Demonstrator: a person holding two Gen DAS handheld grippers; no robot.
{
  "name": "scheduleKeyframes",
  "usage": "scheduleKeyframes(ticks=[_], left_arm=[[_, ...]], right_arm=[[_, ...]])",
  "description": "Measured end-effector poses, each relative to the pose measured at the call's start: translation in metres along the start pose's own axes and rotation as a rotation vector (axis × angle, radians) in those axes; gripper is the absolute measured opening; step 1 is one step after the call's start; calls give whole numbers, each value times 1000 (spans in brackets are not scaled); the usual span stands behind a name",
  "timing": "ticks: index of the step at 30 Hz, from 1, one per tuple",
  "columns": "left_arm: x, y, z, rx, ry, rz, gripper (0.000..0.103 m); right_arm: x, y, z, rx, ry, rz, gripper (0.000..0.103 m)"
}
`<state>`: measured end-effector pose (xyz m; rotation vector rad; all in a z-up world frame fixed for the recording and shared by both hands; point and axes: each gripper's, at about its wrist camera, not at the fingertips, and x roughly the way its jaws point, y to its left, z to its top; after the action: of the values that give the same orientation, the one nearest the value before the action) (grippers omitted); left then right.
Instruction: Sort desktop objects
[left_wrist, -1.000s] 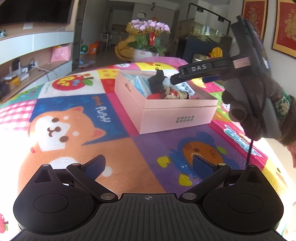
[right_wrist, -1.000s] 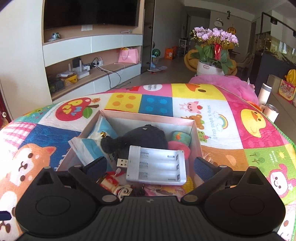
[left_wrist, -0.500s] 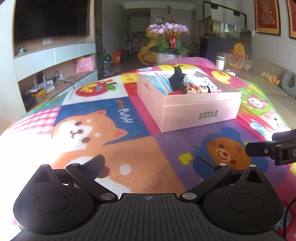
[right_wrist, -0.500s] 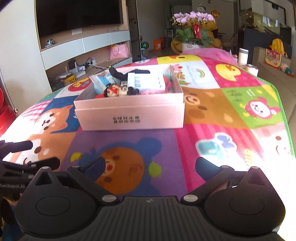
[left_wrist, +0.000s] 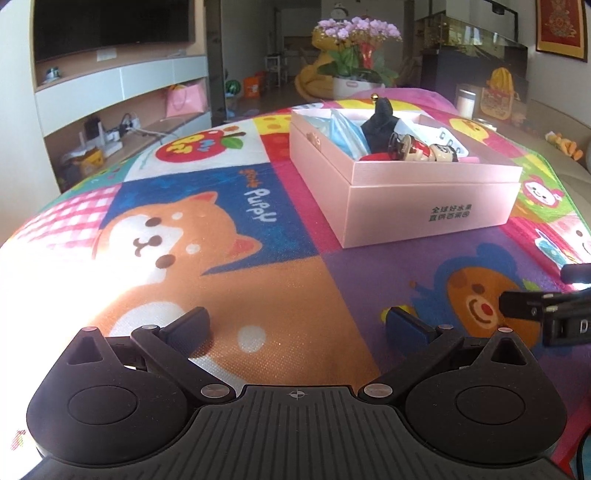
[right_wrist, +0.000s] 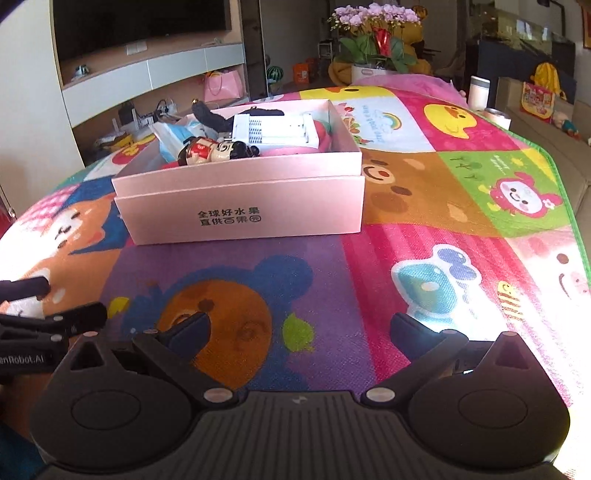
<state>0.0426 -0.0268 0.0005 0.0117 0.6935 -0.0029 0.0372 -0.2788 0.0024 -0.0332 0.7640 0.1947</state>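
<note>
A pink box (left_wrist: 428, 203) (right_wrist: 240, 218) sits on the cartoon play mat (left_wrist: 236, 221) (right_wrist: 424, 206). Inside lie a white battery holder (right_wrist: 275, 129), a small doll figure (right_wrist: 212, 151) (left_wrist: 413, 147), a black plush toy (left_wrist: 380, 118) and a blue packet (left_wrist: 347, 133). My left gripper (left_wrist: 297, 325) hovers open and empty over the mat, well short of the box. My right gripper (right_wrist: 299, 328) is likewise open and empty, low over the purple bear patch. Each gripper shows at the edge of the other's view: the right gripper (left_wrist: 543, 306) and the left gripper (right_wrist: 48, 321).
A potted orchid (left_wrist: 354, 48) (right_wrist: 376, 33) stands beyond the mat's far end. A wall shelf with a TV and cables runs along the left. White cups (right_wrist: 480, 92) stand off the mat's right side. Bare mat lies between the grippers and the box.
The right gripper has pulled back from above the box, where the battery holder now lies, and come down low beside the left gripper. The left view has swung to face the box squarely.
</note>
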Motion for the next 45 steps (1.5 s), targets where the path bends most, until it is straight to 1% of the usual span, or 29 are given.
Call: scheduleKeyframes(ticks=[2,3,6,9,14,17,45], left_arm=[[1,0,1,-1,-2,4,103],[0,0,0,0,-2,4,103],[0,-1,0,7,-3,11,103],[0,1,0,-3,-1,1,103],[0,1,1,-2,0,2,103],[0,-1,1,-3,0,2,103],[0,0,1,-4,0,1,103]], right_arm=[[2,6,0,-23,5,-31,103],[2,6,0,-16,3,-31,103],[3,0,-7,-24,-58,-8,103],[0,-8,-7,27,-80,28,103],[4,3,-5,-22,-62,-22,103],[5,1,-5,-9,-64,-16,103],[4,1,-6,-22,-63,-26,103]])
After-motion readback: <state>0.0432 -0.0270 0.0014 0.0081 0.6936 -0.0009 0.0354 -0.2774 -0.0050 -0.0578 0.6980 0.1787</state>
